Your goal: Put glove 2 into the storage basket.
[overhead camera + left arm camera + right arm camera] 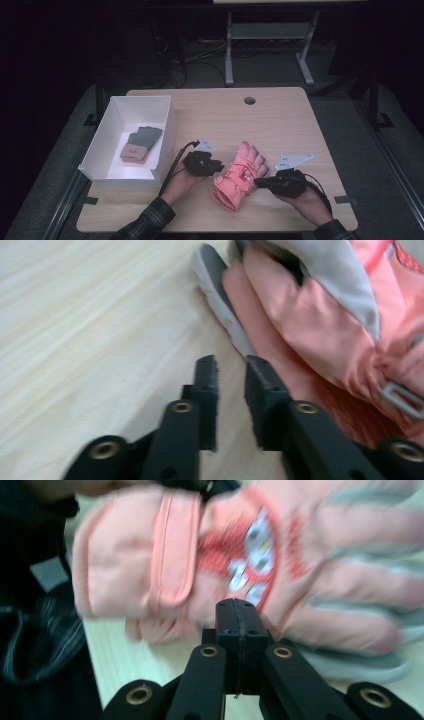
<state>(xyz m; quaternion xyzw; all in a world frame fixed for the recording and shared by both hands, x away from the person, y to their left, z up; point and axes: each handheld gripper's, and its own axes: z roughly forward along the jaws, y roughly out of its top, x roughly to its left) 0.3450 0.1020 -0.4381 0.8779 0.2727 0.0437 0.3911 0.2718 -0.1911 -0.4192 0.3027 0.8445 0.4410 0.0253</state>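
High view: a pink glove (239, 176) lies on the desk (280, 120) between the two hands, its fingers pointing away from the person. The left claw (218, 166) sits at the glove's left edge; its jaws are slightly parted with bare desk between them. The right claw (260, 182) is pressed together at the glove's right edge, perhaps nipping fabric; blur hides it. A white box (165, 131) holds another glove (141, 144).

Both forearms are entering from the bottom of the high view, sleeves at the lower edge. The left gripper (218, 166), left of centre, is pointing rightward with jaws slightly parted. The right gripper (257, 182), lower right of centre, is pointing leftward with jaws pressed together
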